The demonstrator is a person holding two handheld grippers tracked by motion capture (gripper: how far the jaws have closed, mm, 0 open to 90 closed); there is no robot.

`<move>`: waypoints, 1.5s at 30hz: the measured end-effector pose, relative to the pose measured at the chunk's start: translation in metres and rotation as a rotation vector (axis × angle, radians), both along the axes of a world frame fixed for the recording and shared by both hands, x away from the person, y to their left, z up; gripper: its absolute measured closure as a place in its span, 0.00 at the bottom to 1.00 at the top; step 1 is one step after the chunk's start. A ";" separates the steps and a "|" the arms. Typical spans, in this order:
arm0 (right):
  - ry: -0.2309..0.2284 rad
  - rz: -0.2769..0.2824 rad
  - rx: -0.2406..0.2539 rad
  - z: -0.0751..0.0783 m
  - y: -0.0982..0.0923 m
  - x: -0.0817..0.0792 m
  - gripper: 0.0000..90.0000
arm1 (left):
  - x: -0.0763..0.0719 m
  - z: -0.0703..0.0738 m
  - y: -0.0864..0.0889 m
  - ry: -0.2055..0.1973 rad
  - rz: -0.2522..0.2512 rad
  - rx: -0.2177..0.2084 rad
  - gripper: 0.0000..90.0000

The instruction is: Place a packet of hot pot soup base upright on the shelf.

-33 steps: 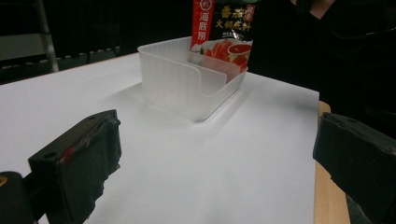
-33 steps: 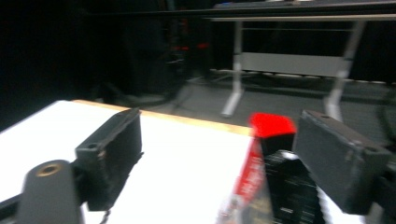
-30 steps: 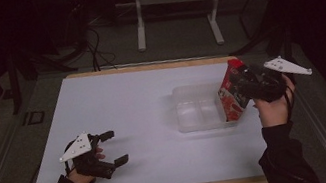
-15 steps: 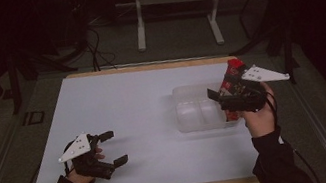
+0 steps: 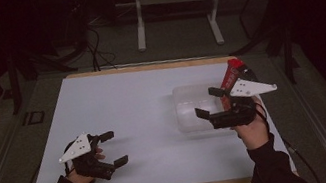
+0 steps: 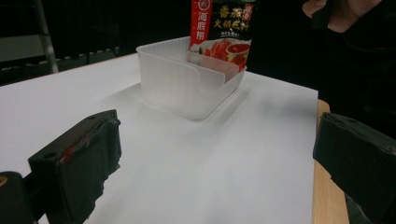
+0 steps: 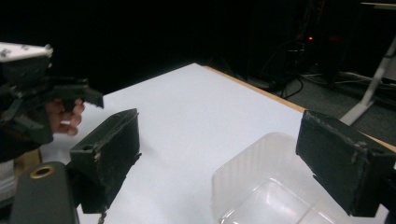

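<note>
The right gripper [image 5: 209, 103] has let go of the red packet [image 5: 230, 75] and pulled back off it, jaws now spread wide and empty over the near edge of the tub [image 5: 191, 117]. The packet stands in the tub, leaning on its far wall. Drop looks done, I'd say. Well left of the tub, the left gripper [image 5: 114, 148] hasn't stirred, jaws apart, nothing held.

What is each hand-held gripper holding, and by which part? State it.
Nothing is held. The left hand-held gripper is open over the bare table. The right hand-held gripper is open above the clear bin, apart from the red packet standing in it.
</note>
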State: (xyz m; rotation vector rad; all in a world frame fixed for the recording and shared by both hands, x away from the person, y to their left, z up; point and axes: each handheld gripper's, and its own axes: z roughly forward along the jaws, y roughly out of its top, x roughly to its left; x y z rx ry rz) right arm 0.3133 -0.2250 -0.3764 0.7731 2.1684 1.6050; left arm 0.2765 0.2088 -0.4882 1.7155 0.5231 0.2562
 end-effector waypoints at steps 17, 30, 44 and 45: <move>0.055 0.183 -0.043 -0.038 0.012 -0.016 0.14 | 0.000 0.000 0.000 -0.003 -0.002 0.006 0.02; 0.119 0.242 -0.114 -0.069 0.012 -0.025 0.15 | -0.001 0.000 -0.002 -0.004 -0.010 0.017 0.02; 0.114 0.210 -0.162 -0.088 -0.006 -0.030 0.14 | -0.002 -0.001 -0.002 -0.004 -0.019 0.033 0.02; 0.117 0.202 -0.160 -0.089 -0.008 -0.031 0.14 | -0.002 -0.001 -0.002 -0.004 -0.019 0.034 0.02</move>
